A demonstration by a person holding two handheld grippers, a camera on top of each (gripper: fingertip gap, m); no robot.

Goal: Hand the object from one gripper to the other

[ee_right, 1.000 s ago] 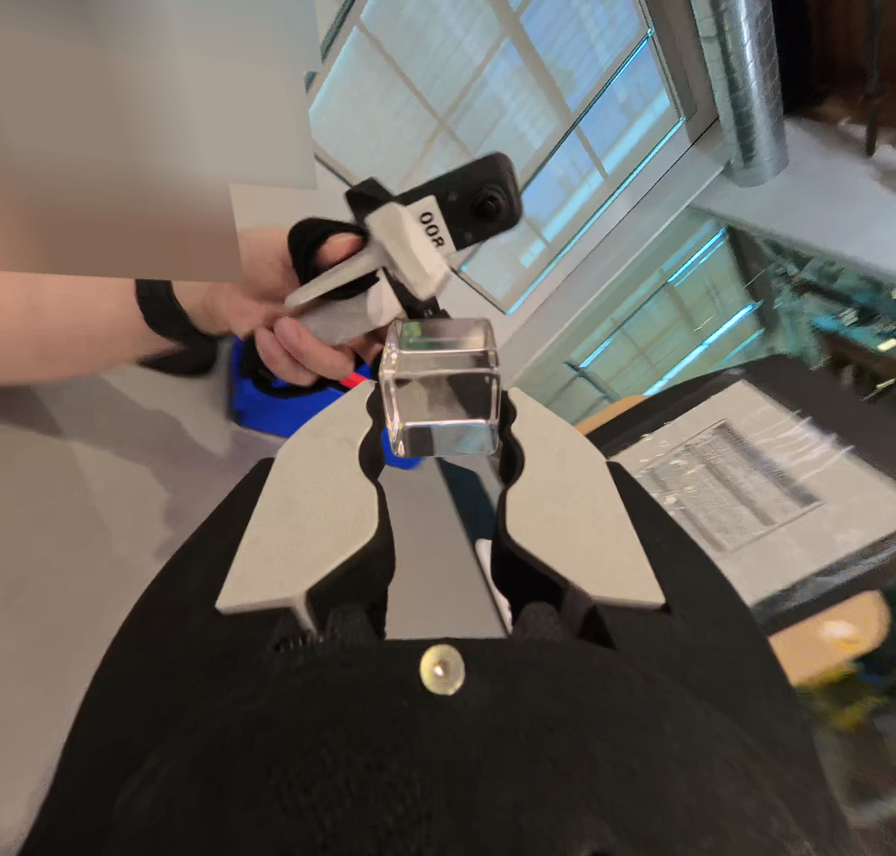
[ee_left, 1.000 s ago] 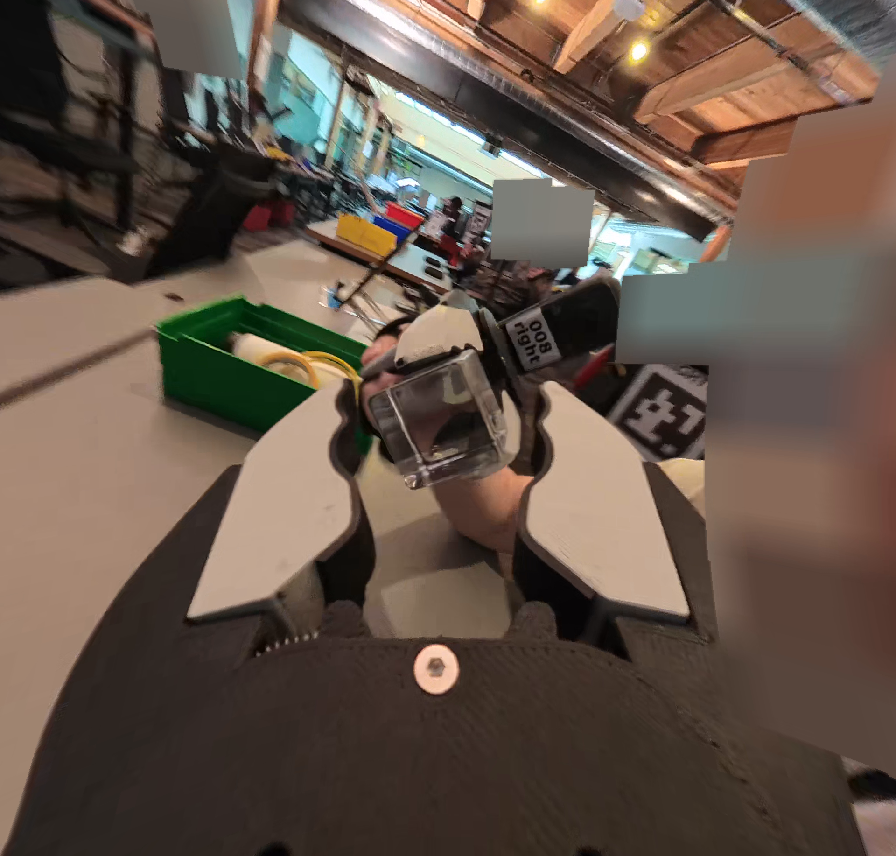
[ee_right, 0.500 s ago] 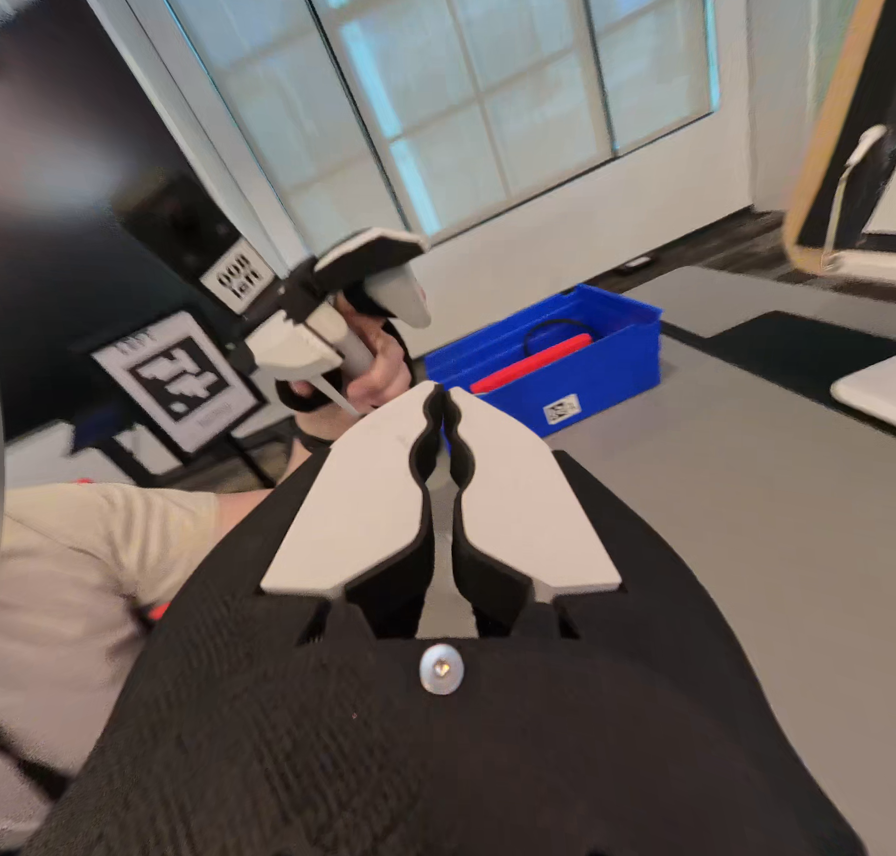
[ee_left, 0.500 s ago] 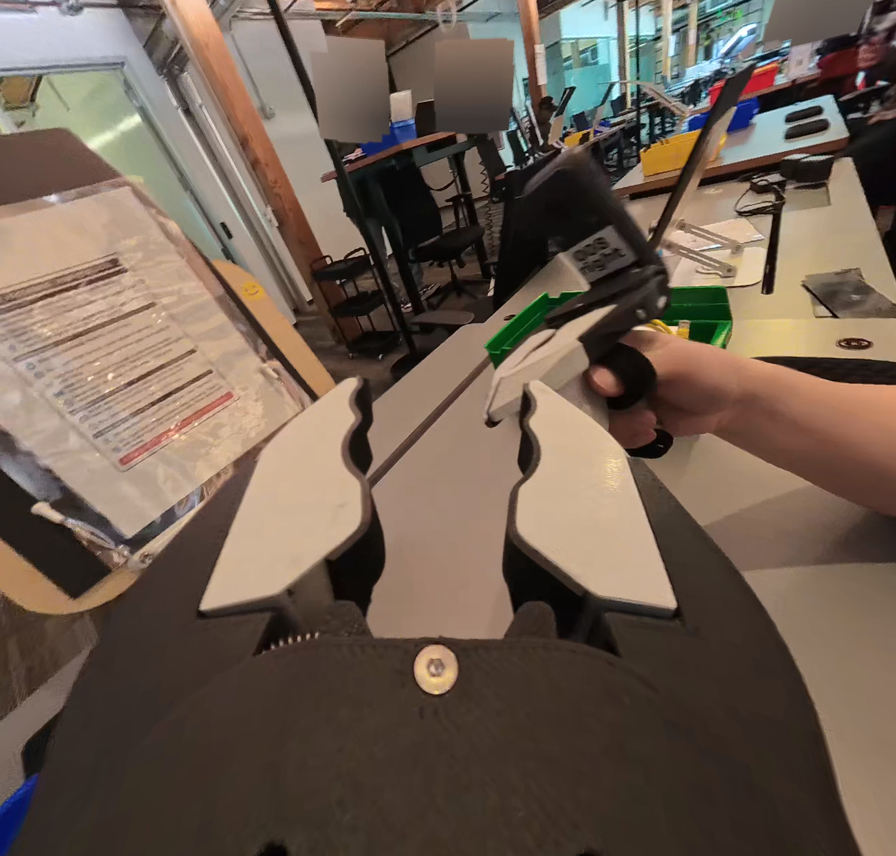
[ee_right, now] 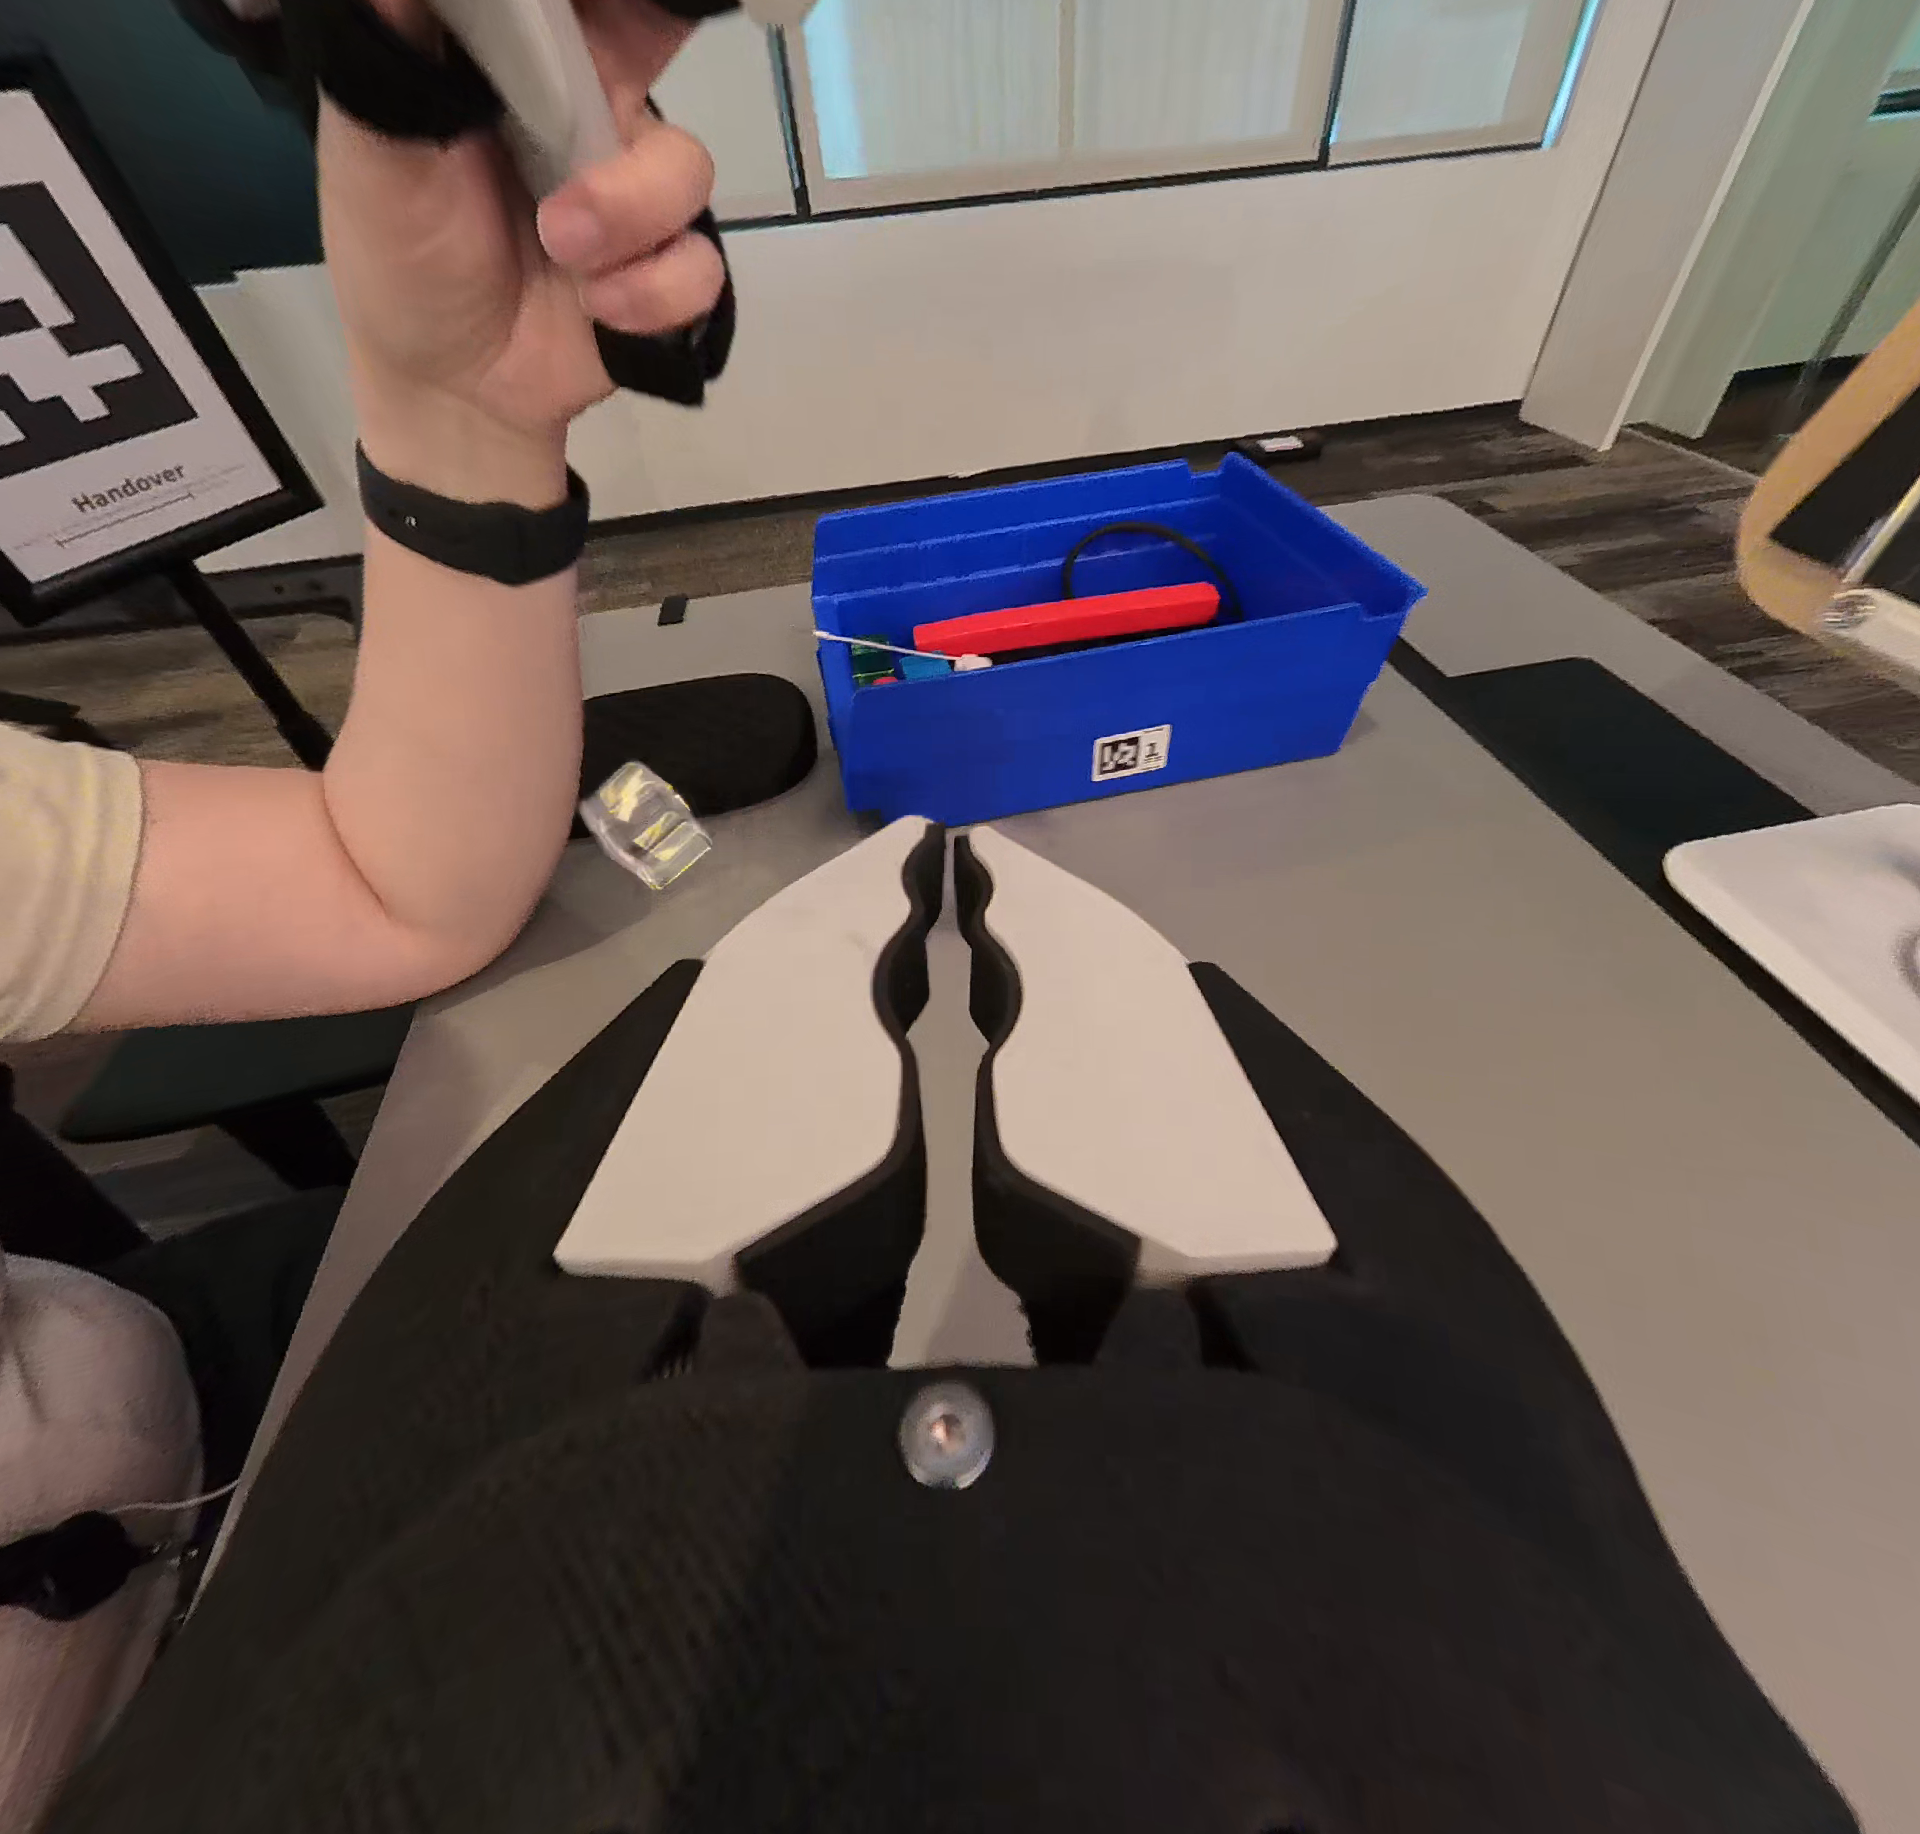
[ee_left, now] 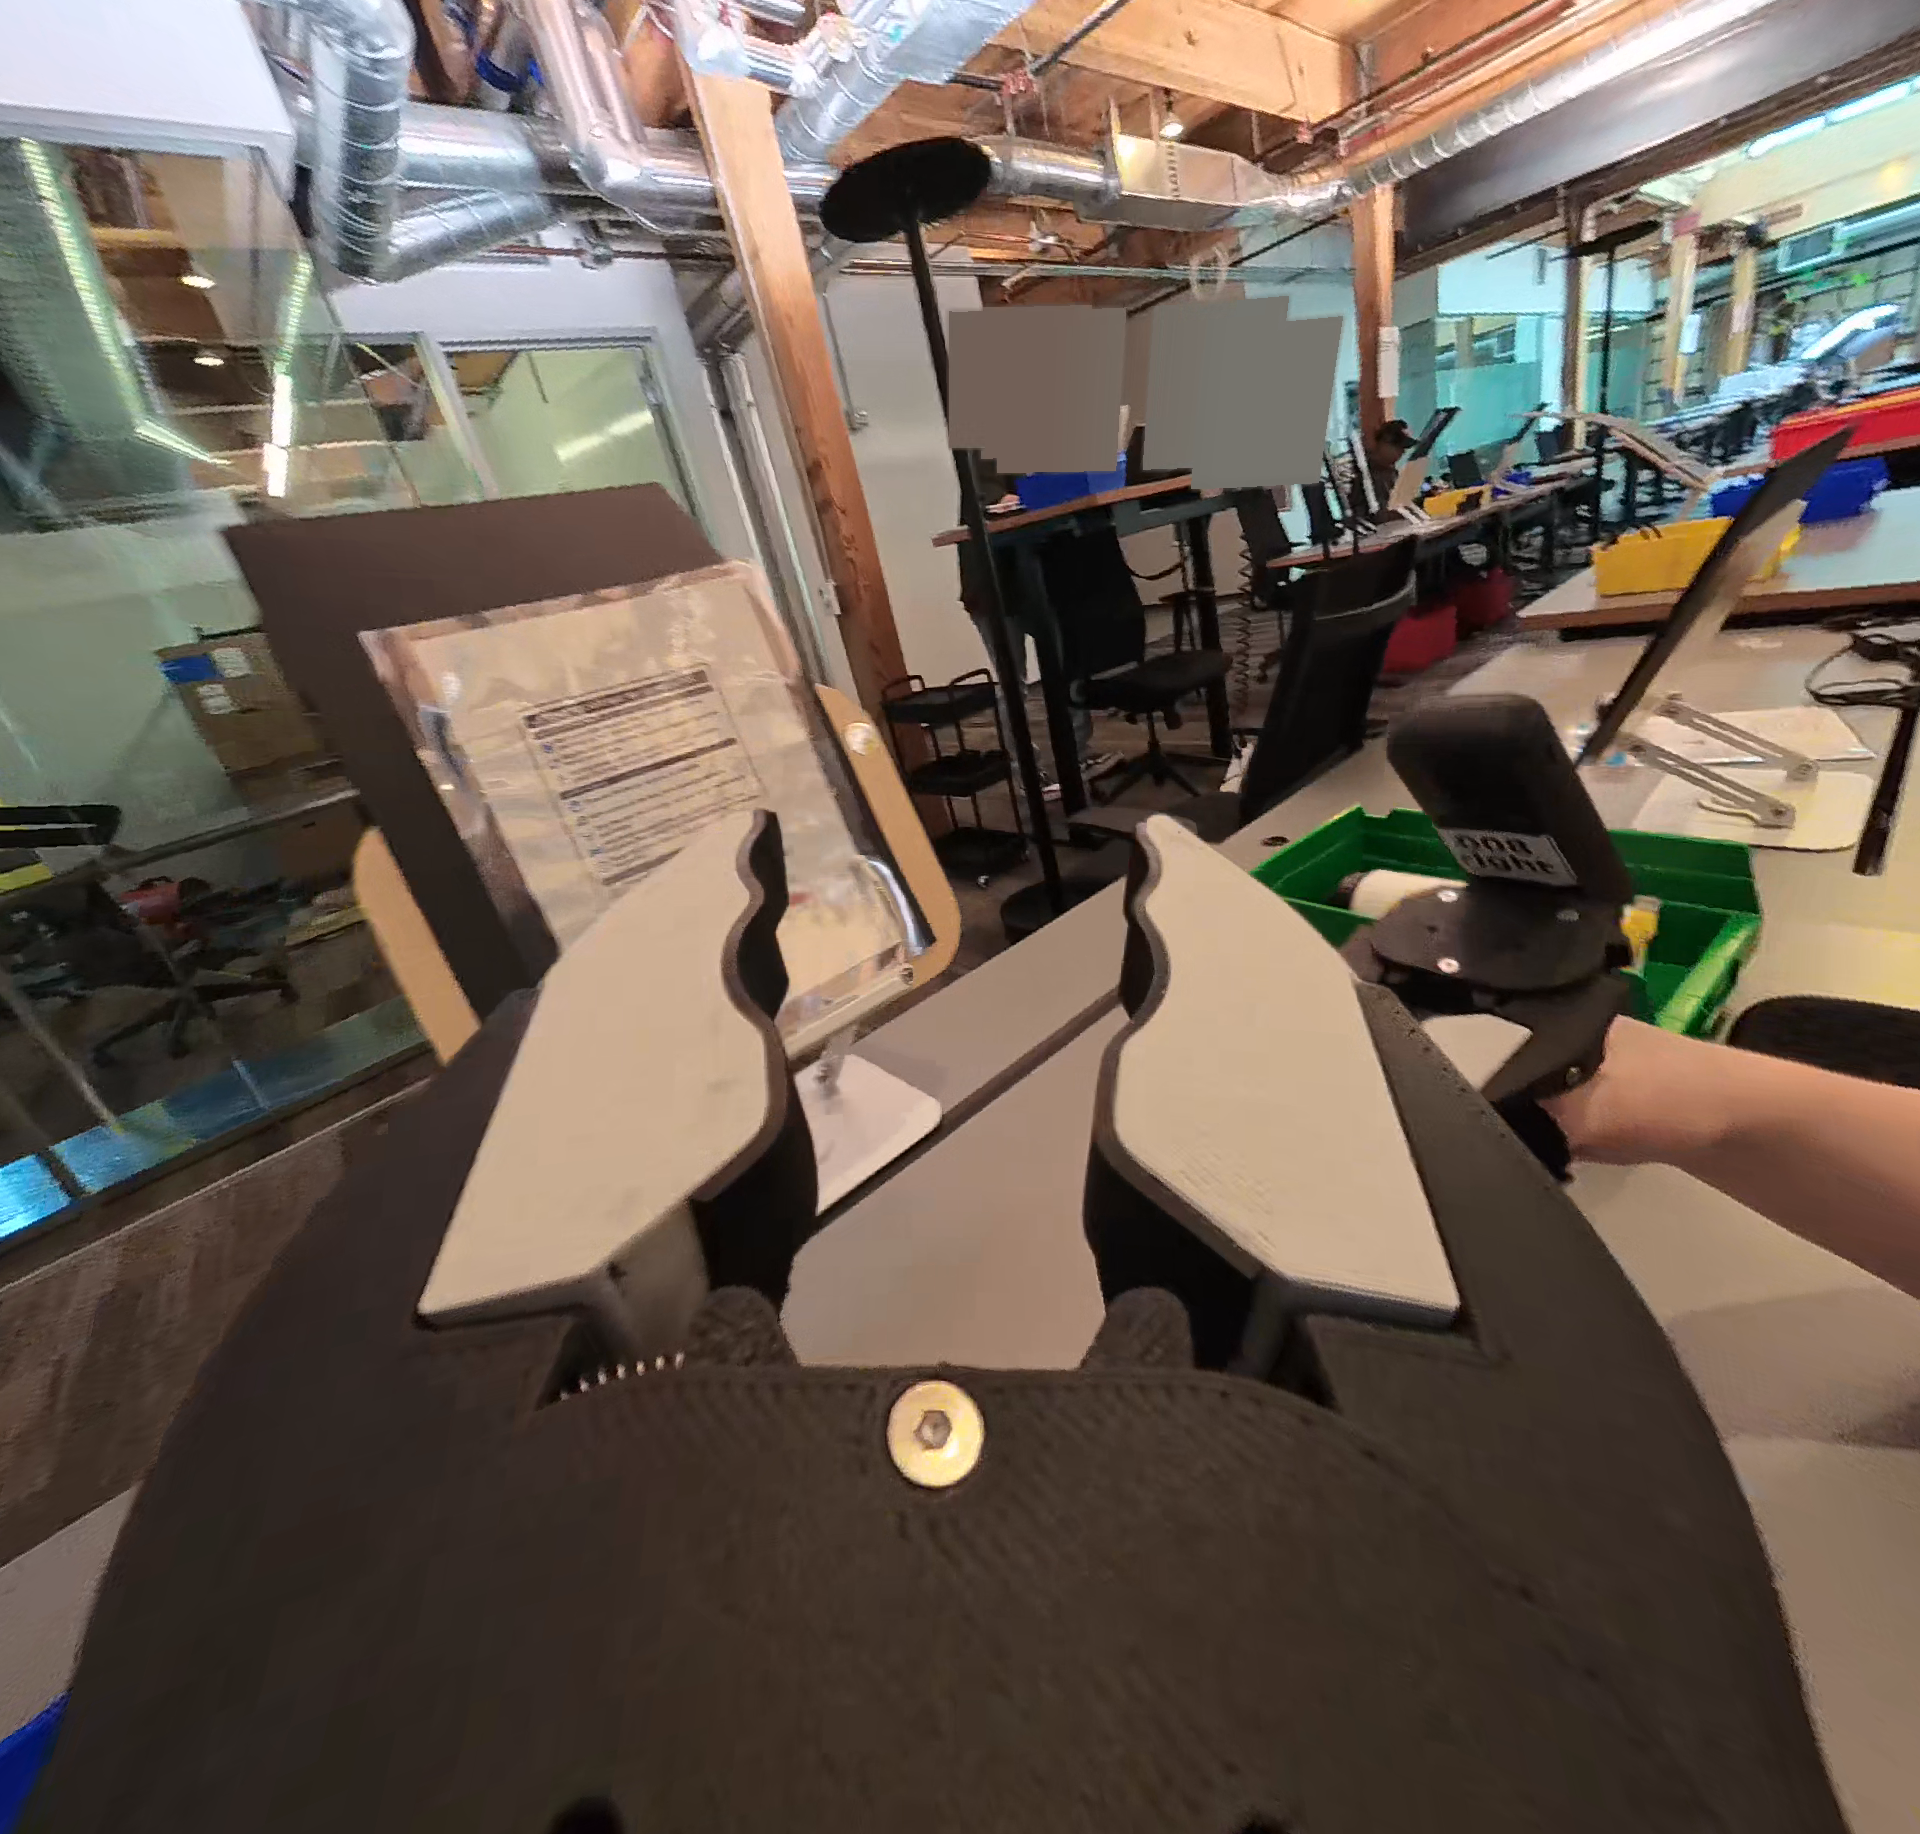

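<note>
A clear plastic cube, a little blurred, is on the grey table beside the person's left forearm, left of my right gripper's tips. My right gripper is shut with nothing between its fingers and points at the blue bin. My left gripper is open and empty, held above the table and pointing toward a document stand. The hand holding the left gripper is raised at the top left of the right wrist view. The right gripper's camera shows at the right of the left wrist view.
The blue bin holds a red bar and a black cable. A green bin stands behind the right gripper. A black pad lies left of the blue bin. A clear document stand and a marker sign stand at the table's edges. The tips of one gripper are about 20 centimetres away from the tips of the other.
One second ago my right gripper held the clear cube toward the open left gripper. The right gripper has since shut empty, both grippers have swung apart, and the cube is now on the table.
</note>
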